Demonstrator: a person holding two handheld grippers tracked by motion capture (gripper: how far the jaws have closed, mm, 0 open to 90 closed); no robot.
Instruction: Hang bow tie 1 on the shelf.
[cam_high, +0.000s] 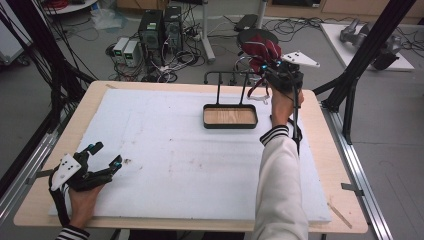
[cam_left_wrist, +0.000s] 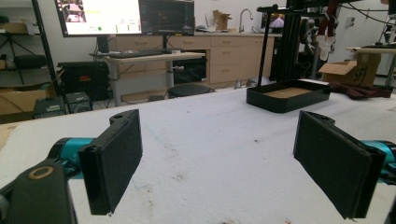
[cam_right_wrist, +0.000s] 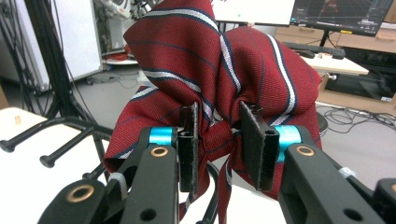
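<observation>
Seen from the high view: a pale wooden surface (cam_high: 327, 165) topped by a white foam sheet (cam_high: 185, 160), lightly speckled with dark marks, set on a grey floor. Beyond its far edge, in the upper left of the frame, a cluster of computer towers (cam_high: 160, 27) amid tangled cables; along the right edge, black frame struts (cam_high: 367, 47). In the left gripper view, upper left of the frame, two monitors (cam_left_wrist: 126, 16) above a desk, with pale wooden cabinets (cam_left_wrist: 229, 58) behind.

Counted on the foam: one shallow black rectangular tray with a wooden floor (cam_high: 230, 116), just right of centre, and one black metal rack with hooked arms (cam_high: 227, 77) rising behind it. One dark red necktie with white and navy stripes (cam_high: 260, 50), bunched and held up in the air at the upper centre of the high view, above the rack's right end and clear of the tray.

Right tongs (cam_high: 267, 70) clamped on the necktie (cam_right_wrist: 210, 70): in the right gripper view, both black pads pinching a fold of the red fabric at mid-frame, the rest billowing above and hanging below, rack arms visible at lower left. A striped cuff and pale sleeve (cam_high: 280, 170) running up from the bottom of the high view.

Left tongs (cam_high: 106, 155) resting low at the lower left of the high view, spread wide with nothing between the pads; in the left gripper view (cam_left_wrist: 219, 158), only bare foam between them, the tray (cam_left_wrist: 287, 95) well ahead at upper right.
</observation>
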